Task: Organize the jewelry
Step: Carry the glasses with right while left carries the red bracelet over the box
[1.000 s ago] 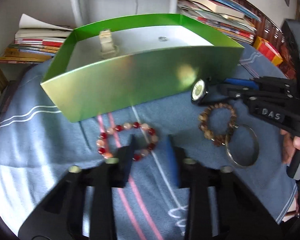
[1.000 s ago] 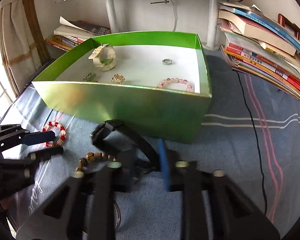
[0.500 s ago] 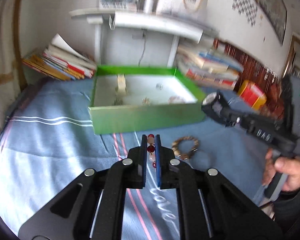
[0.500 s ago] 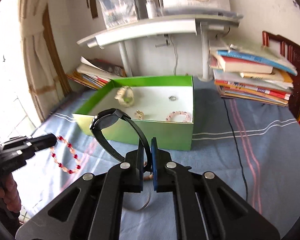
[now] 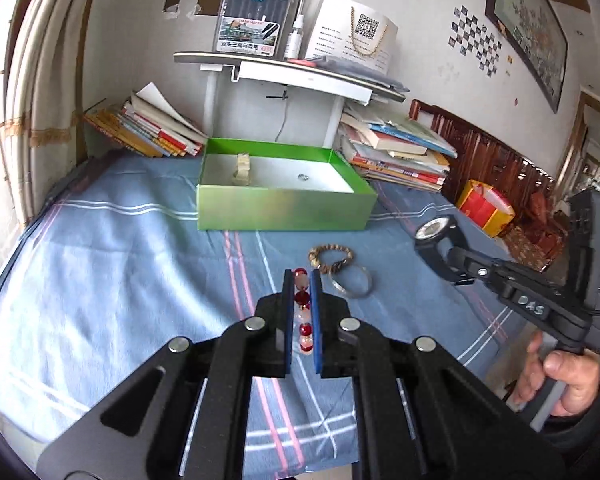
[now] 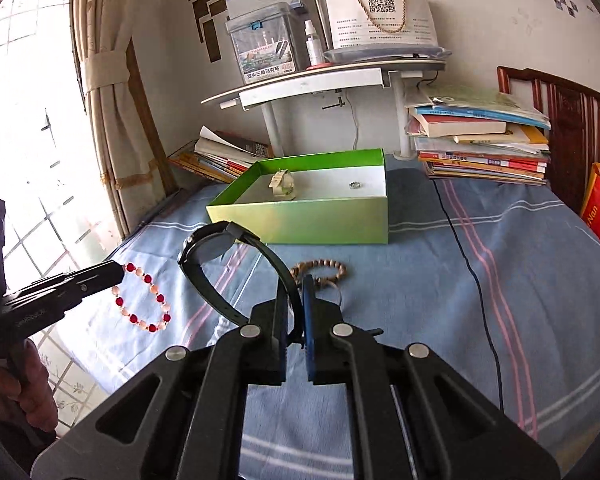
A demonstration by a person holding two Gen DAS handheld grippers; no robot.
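My left gripper (image 5: 301, 280) is shut on a red-and-pink bead bracelet (image 5: 303, 312) and holds it well above the blue cloth; the bracelet hangs from it in the right wrist view (image 6: 144, 298). My right gripper (image 6: 294, 292) is shut on the strap of a black watch (image 6: 212, 246), also lifted; its face shows in the left wrist view (image 5: 432, 229). A brown bead bracelet (image 5: 329, 256) and a silver bangle (image 5: 350, 282) lie on the cloth. The green box (image 5: 286, 209) stands farther back, holding a pale bracelet (image 5: 242, 169) and a small ring (image 5: 302, 177).
Book stacks lie left (image 5: 148, 130) and right (image 5: 400, 148) of the box, under a white shelf (image 5: 288, 72). A black cable (image 6: 476, 280) runs across the cloth at the right. A red-yellow bag (image 5: 485, 207) sits by the bed's right edge. A window (image 6: 24, 160) is left.
Both grippers closed on their pieces, the left on the red bead bracelet, the right on the watch, and lifted up and back from the box, which now looks much farther away.
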